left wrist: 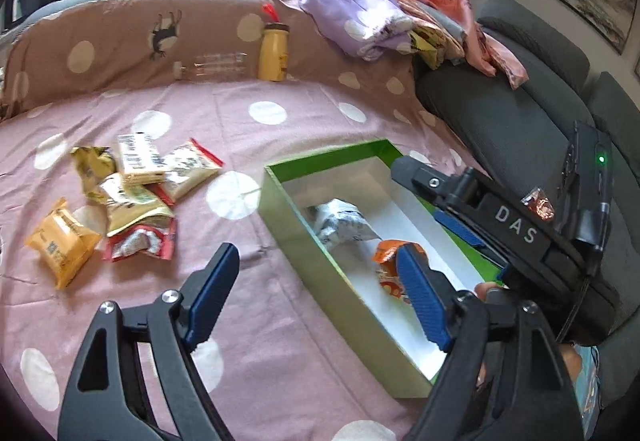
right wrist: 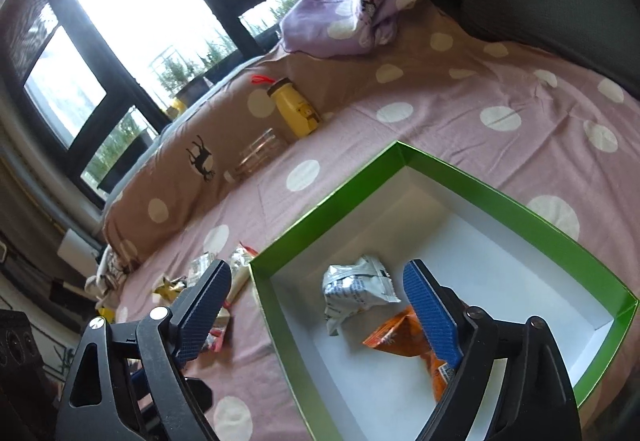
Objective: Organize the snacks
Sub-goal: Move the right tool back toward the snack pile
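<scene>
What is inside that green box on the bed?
The green box holds two snack packets on its white bottom: a crumpled white one and an orange one. The right tongs cover part of the orange packet, so anything beneath stays hidden.

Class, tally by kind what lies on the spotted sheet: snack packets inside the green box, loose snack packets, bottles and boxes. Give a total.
Snack packets in the green box: 2, a silver packet and an orange packet
Loose snack packets: 6 showing, though the pile overlaps
Bottles: 2, a yellow bottle and a clear bottle
Boxes: 1
Total: 11
</scene>
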{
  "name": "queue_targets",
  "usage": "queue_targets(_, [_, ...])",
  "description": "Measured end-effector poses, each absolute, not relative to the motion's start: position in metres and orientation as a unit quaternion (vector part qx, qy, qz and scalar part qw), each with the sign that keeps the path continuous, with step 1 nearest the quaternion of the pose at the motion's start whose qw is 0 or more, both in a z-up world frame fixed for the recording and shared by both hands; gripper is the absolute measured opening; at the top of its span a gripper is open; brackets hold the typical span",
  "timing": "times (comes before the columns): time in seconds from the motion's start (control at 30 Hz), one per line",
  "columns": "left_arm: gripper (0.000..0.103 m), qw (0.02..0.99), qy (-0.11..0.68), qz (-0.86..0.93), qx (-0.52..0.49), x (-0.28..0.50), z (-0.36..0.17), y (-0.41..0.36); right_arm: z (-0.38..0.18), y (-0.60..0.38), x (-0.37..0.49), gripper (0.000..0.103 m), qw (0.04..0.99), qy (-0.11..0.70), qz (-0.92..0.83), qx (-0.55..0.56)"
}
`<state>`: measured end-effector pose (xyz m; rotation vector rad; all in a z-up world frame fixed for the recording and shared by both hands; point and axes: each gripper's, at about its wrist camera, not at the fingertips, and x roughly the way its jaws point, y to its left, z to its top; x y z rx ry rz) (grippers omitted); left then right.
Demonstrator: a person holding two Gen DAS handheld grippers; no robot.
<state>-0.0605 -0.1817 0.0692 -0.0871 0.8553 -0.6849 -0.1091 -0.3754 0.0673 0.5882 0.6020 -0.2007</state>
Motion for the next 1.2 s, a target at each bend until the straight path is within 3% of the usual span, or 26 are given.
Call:
queue_targets(0.1, [0.084,0.873,0.395,-0.282,-0.053,-0.063,0.072,-0.147,0.074,-0.357,-0.105,0.093,0.918,0.287,-0.084,0.259])
queue_targets(0.2, [0.096,0.888,0.388,-0.238,-0.067,-0.067,0.069,-0.110,0.077,-0.339,-0.101,0.093,0.926,0.286,-0.079,0.234])
queue_targets(0.57, [0.096,0.912,0.383,-0.074,-0.126,-0.064,0.026,0.002,0.068,-0.276,-0.082,0.094,0.936,0.309,-0.041,0.163])
queue_targets(0.9, [0.096,0.904,0.402,-0.023,-0.144,-0.052,0.014,0.042,0.043,-0.224,-0.061,0.094,0.922,0.368,0.012,0.118])
queue_targets(1.2, [0.096,0.893,0.419,-0.012,-0.166,-0.045,0.007,0.056,0.010,-0.213,-0.007,0.094,0.874,0.458,0.029,0.158])
